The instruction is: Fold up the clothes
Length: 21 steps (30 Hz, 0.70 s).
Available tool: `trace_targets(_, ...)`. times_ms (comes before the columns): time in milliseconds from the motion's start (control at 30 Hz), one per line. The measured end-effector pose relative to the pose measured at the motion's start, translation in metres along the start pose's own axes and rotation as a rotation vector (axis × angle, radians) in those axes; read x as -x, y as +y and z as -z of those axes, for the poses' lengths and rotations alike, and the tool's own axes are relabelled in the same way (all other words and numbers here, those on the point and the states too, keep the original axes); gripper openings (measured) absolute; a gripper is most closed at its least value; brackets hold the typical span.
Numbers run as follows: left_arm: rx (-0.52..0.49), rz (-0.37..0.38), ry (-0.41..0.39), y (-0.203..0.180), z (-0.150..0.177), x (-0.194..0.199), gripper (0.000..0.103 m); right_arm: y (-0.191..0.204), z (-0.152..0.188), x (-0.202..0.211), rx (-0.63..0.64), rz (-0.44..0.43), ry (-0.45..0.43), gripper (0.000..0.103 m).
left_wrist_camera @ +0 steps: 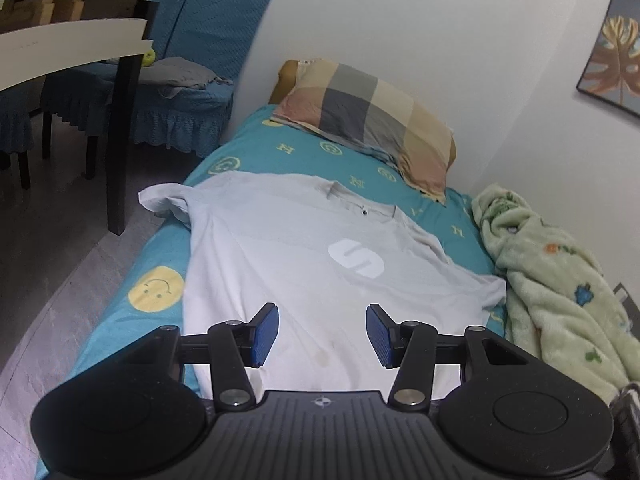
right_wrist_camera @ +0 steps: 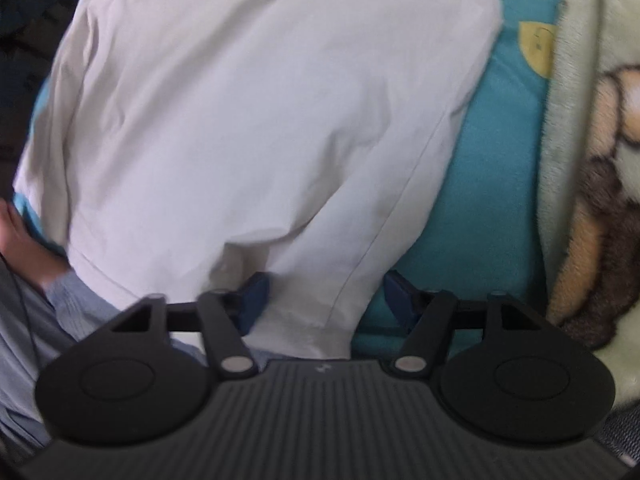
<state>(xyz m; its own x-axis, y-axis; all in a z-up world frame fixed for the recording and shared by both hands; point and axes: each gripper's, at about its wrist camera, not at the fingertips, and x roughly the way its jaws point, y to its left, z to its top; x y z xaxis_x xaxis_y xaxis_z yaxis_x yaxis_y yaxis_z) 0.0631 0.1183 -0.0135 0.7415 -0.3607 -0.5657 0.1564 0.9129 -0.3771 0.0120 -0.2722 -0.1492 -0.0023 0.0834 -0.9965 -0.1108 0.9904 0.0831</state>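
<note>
Your shirt (left_wrist_camera: pixel 312 248) is lying flat, logo up, on the bed (left_wrist_camera: pixel 248 152). Your left tool (left_wrist_camera: pixel 322 334) is hovering wide open, empty. Your right tool (right_wrist_camera: pixel 324 300) is gaping around the hem.

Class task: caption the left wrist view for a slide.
Open left tool above a white T-shirt spread on a teal bed.

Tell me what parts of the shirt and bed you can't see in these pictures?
- Shirt hem: left wrist view, hidden behind the left tongs.
- Shirt collar and logo: right wrist view, cut off by the top edge.
- Bed foot end: both views, hidden by the tongs' bodies.
- Right tongs touching the cloth or not: blurred.
</note>
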Motion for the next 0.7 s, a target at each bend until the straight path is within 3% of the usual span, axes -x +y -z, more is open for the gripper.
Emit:
trace_targets(33,0.003,-0.002,-0.005,0.005,-0.003,0.001,0.052,0.005,0.000,-0.001,0.031,0.030,0.015,0.012)
trace_targets(67,0.015,-0.005,-0.003,0.010,-0.005,0.002,0.052,0.009,0.000,0.000,0.059,0.061,0.026,0.006)
trace_targets(233,0.082,-0.023,0.010,0.039,-0.014,0.005,0.053,0.010,0.005,0.022,0.172,0.180,0.059,0.004)
trace_targets(467,0.092,-0.068,0.105,0.052,-0.009,-0.004,0.054,-0.021,0.030,0.039,0.158,0.225,0.091,0.004)
trace_targets(533,0.061,-0.087,0.146,0.049,0.000,-0.007,0.054,-0.027,0.035,0.044,0.120,0.193,0.052,0.006)
trace_targets(700,-0.030,-0.121,0.251,0.037,0.022,-0.011,0.053,-0.044,0.044,0.086,-0.016,0.117,-0.167,0.008)
